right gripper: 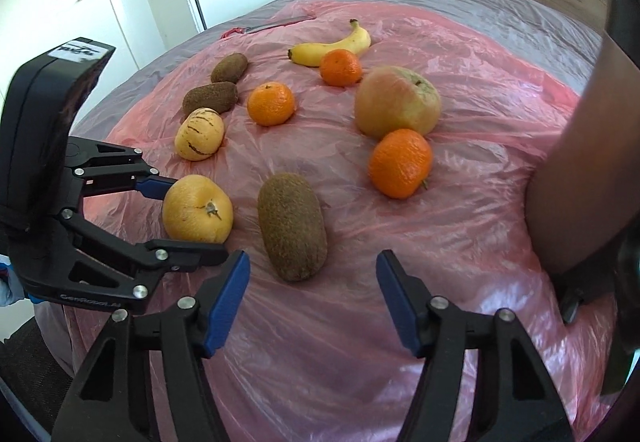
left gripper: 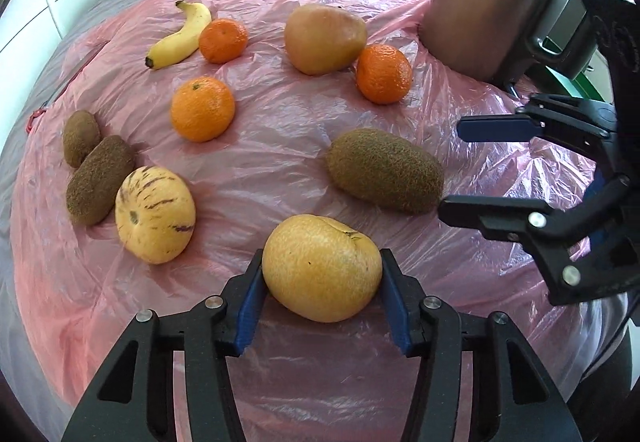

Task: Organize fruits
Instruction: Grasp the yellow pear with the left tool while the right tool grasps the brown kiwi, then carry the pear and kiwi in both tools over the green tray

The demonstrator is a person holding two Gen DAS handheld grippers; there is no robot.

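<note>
Nearest the left wrist camera, the left claw [left gripper: 322,274] pinches a yellow round fruit [left gripper: 322,268] on the pink plastic sheet [left gripper: 280,169] covering the bed; this looks like the grasp step, a lift next. From the right wrist, the right claw [right gripper: 312,294] stands spread just short of a kiwi [right gripper: 292,226], needing to advance and close.

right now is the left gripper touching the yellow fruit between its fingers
Touching. In the left wrist view both blue pads of the left gripper sit flush against the yellow fruit, no gap visible.
</note>
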